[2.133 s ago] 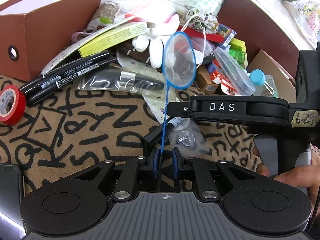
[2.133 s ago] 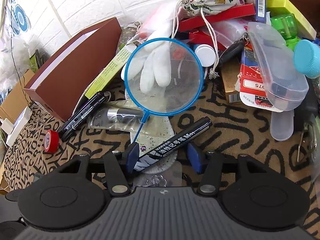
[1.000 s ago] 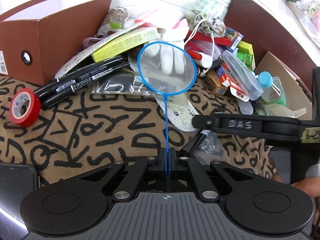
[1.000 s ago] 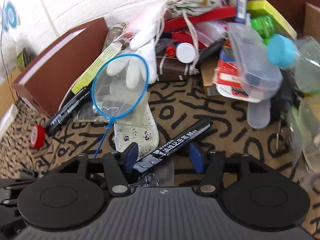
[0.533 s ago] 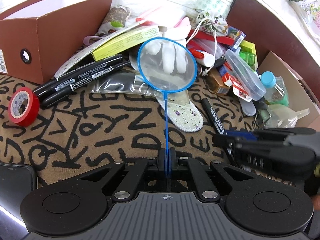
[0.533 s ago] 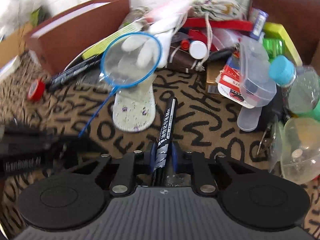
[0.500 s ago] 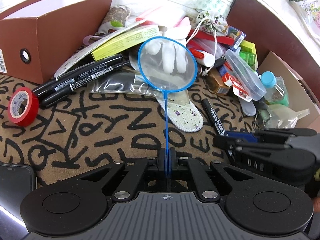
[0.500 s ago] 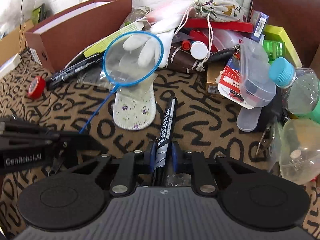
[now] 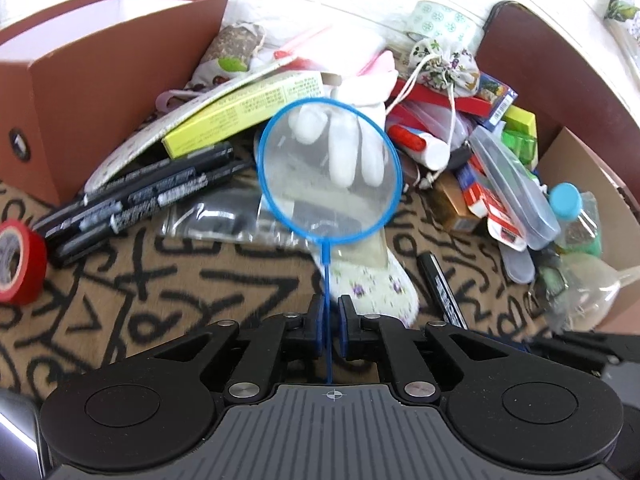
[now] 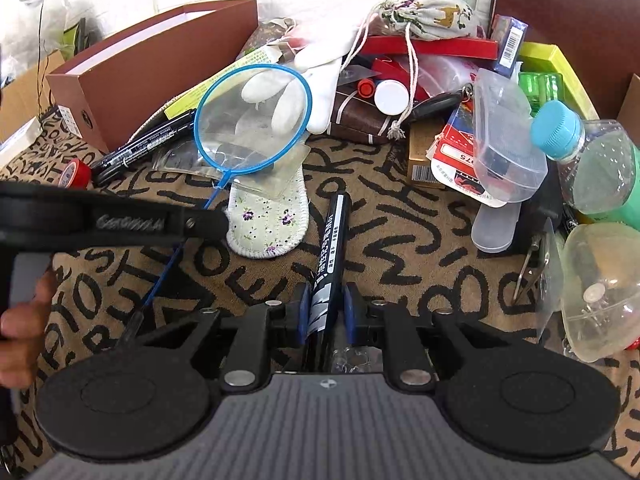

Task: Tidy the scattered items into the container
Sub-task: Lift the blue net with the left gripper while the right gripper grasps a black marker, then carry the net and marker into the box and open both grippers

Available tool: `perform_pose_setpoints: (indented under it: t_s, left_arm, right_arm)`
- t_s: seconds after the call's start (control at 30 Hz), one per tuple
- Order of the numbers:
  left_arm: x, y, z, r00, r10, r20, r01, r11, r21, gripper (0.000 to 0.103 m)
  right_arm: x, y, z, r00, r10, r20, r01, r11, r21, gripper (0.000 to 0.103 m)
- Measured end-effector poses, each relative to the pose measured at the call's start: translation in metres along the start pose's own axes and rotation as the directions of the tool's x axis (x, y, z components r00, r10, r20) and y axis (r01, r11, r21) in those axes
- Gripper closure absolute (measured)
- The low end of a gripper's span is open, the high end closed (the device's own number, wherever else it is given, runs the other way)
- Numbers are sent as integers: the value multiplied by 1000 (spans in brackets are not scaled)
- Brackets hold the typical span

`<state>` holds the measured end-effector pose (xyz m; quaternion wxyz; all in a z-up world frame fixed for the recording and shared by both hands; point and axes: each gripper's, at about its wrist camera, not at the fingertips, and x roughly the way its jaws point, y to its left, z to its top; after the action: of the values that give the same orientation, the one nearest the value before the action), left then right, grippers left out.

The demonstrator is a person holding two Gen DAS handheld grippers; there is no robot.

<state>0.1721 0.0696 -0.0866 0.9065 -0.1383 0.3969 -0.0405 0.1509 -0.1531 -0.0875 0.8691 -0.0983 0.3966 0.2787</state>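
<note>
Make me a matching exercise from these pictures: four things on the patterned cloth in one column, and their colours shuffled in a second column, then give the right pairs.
Things:
1. tape roll
2. net hoop
3. glove
4. marker in the right claw

Colours:
A. white
B. black
C. red
D. blue

Pairs: 1-C, 2-D, 3-A, 4-B
</note>
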Motion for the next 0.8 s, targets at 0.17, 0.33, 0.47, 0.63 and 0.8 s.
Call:
perform_pose_setpoints:
  t_s: [0.17,0.33,0.47,0.63,0.8]
  left_arm:
    - [-3,-7,4,1000,12,0,-12,999,47,103]
    - [-27,-13,3,999,-15,46,12,998,59,103]
    - [-46,-24,4,997,-30,74,25,997,77,103]
    - [-67,-46,10,991,-80,109,68,991,112,103]
    - [-83,-83,21,980,-148,134,125,979,162,103]
  right_arm:
    - [-4,-5,-1,1000,21,8,-21,999,34,87]
    - [-19,-12,-6,997,77,28,-79,993,87,87]
    - [-38,-19,-6,992,107,71,-116,985,125,87]
    - [-71,-30,-2,982,111,153,-134,979,150,87]
    - [-106,-48,0,968,70,239,-114,978,175,87]
